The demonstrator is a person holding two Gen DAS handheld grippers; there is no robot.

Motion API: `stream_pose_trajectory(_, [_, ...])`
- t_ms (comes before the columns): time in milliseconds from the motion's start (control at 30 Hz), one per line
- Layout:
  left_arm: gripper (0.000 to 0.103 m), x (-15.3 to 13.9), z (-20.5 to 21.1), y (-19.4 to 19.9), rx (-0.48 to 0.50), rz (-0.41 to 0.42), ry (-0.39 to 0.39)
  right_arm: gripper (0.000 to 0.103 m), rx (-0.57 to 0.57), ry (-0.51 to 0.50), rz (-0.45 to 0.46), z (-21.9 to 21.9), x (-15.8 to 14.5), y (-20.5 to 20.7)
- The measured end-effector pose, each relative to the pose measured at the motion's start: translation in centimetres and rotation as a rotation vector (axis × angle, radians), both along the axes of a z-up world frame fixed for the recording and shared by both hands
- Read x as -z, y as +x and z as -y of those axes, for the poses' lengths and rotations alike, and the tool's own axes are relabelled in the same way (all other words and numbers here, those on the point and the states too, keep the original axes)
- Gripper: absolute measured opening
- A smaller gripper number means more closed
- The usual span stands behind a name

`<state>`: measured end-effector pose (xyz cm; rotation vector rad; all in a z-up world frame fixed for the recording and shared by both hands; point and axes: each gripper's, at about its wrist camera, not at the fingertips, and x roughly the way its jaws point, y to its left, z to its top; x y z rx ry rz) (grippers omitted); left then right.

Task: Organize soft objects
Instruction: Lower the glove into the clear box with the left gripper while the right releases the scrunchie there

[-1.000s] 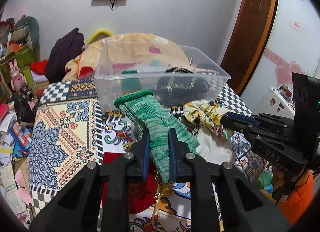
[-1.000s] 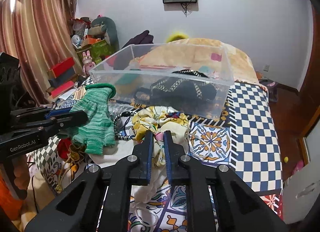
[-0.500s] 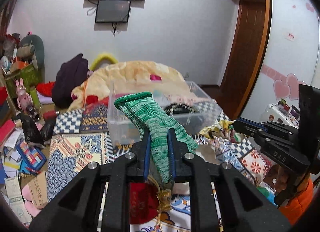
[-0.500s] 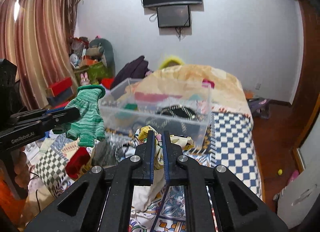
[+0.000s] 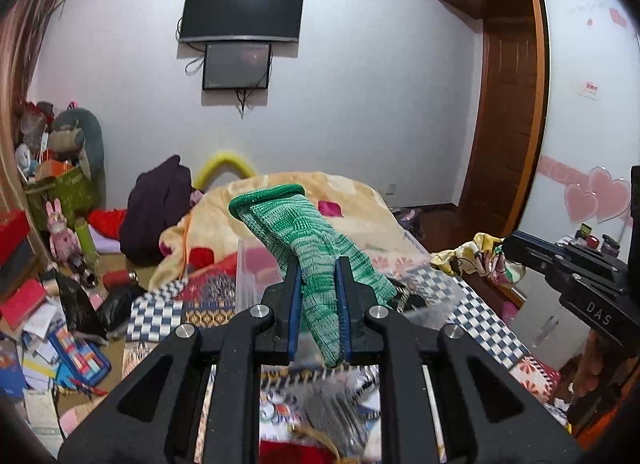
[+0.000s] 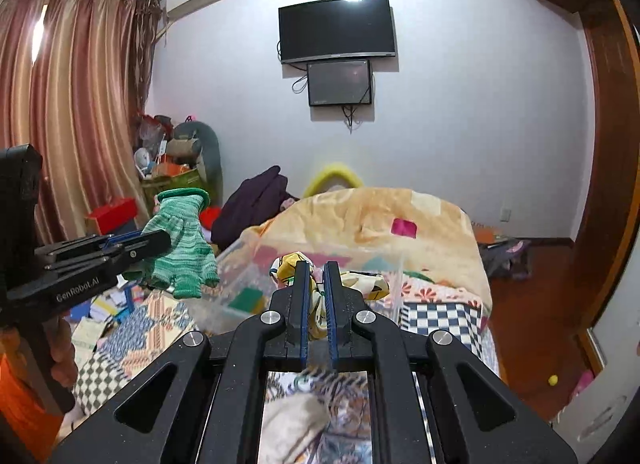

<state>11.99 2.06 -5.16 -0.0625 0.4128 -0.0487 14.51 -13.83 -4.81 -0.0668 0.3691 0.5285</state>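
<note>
Green knit glove (image 5: 316, 264): mottled light/dark green yarn w/ a solid darker green rolled cuff; cuff end points up & away, finger ends hang down below the pads. Held in the air, over the near side of the bin. From right wrist cam its fingers droop beside the left tool's tip.
Left gripper (image 5: 318, 304): clenched on the glove, blue-lined pads pinching it approx mid-palm; knit bulges out on both sides of the pads.
Yellow scrunchie (image 6: 320, 288): satin-look fabric, yellow w/ white, pink & dark print bits, bunched & crumpled. Held up in the air, in front of the bin wall in right wrist cam; in left wrist cam it sits at the tip of the right tool, to the right of the glove.
Right gripper (image 6: 316, 304): closed tight on the scrunchie, only a narrow gap betw. the pads, fabric spilling out above & to the right.
Clear plastic bin (image 6: 240, 284): on the bed ahead of both tools, see-through walls; something green and something dark lie inside, details unclear thru the plastic.
Bedspread (image 6: 132, 328): patchwork print, checks & floral tiles, under the bin.
Blanket (image 6: 380, 216): peach/cream, heaped behind the bin.
Wall TV (image 5: 242, 10): dark screen, smaller dark panel mounted just under it.
Floor clutter (image 5: 52, 328): books, papers, bags left of the bed.
</note>
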Motion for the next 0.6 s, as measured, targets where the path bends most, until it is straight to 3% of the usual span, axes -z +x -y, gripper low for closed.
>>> stream_pose_trajectory(267, [0.016,1.0,1.1,4.0,0.012,-0.035,0.025,0.007,0.013,-0.009,0.001,-1.5,0.5,2.6])
stream_pose_trajectory(600, [0.016,4.6,2.1,9.5,0.068,-0.2,0.065,0.007,0.026,-0.09,-0.053,-3.3,3.0,5.1])
